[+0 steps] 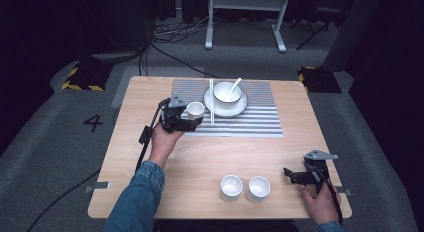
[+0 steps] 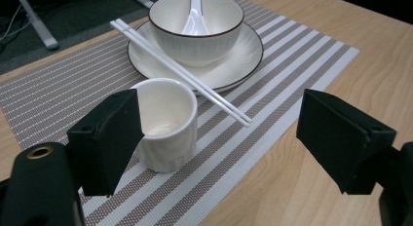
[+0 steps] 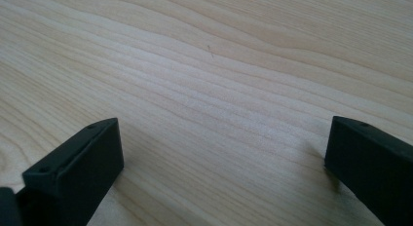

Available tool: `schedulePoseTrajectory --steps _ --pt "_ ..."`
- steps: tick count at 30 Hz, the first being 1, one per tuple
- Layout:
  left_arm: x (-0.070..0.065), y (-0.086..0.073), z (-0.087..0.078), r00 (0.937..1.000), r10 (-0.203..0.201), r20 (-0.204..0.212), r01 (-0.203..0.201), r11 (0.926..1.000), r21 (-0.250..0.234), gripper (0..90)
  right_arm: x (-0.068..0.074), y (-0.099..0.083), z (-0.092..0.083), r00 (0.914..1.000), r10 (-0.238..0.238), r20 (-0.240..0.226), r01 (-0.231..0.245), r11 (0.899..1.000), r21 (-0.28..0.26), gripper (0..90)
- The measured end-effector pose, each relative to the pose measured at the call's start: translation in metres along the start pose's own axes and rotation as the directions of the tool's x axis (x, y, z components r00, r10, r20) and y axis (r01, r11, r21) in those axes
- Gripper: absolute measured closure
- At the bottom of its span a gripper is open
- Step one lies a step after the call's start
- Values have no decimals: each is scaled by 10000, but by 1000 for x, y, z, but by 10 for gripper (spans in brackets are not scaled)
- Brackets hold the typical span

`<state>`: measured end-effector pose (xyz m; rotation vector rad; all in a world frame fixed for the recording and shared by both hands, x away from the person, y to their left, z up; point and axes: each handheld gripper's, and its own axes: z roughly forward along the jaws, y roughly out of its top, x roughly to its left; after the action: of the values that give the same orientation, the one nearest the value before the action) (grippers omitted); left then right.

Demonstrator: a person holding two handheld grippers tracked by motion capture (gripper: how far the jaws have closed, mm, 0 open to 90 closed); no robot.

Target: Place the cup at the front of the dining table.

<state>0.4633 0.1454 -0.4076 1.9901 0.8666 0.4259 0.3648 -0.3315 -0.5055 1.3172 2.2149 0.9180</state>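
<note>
A small white cup (image 2: 168, 123) stands upright and empty on the striped placemat (image 2: 58, 89), left of the chopsticks (image 2: 195, 82). My left gripper (image 2: 219, 123) is open. Its left jaw covers the cup's left side and its right jaw stands well apart from the cup. From the high view the left gripper (image 1: 189, 123) sits just in front of the cup (image 1: 195, 109). My right gripper (image 1: 292, 175) rests near the table's front right, open over bare wood (image 3: 219, 153).
A white bowl (image 1: 227, 92) with a spoon (image 1: 235, 84) sits on a plate (image 1: 220, 111) on the placemat (image 1: 255, 122), with white chopsticks (image 1: 211, 102) leaning on the plate's left rim. Two more white cups (image 1: 231, 188) (image 1: 258, 188) stand near the table's (image 1: 200, 157) front edge.
</note>
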Motion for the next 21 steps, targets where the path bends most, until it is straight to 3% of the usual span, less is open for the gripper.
schedulePoseTrajectory --steps 8,15,21 --pt "-10 -2 -18 9992 -20 394 26 9999 -151 170 0 0 0 10000 1 -1 -1 10000 -1 6" --pt "-20 -7 -40 9988 232 426 -212 9987 -462 172 0 0 0 10000 0 -1 0 10000 0 6" --pt "-26 -14 -50 9978 256 617 -240 9994 -266 171 0 0 0 10000 -9 -2 9 10000 5 6"
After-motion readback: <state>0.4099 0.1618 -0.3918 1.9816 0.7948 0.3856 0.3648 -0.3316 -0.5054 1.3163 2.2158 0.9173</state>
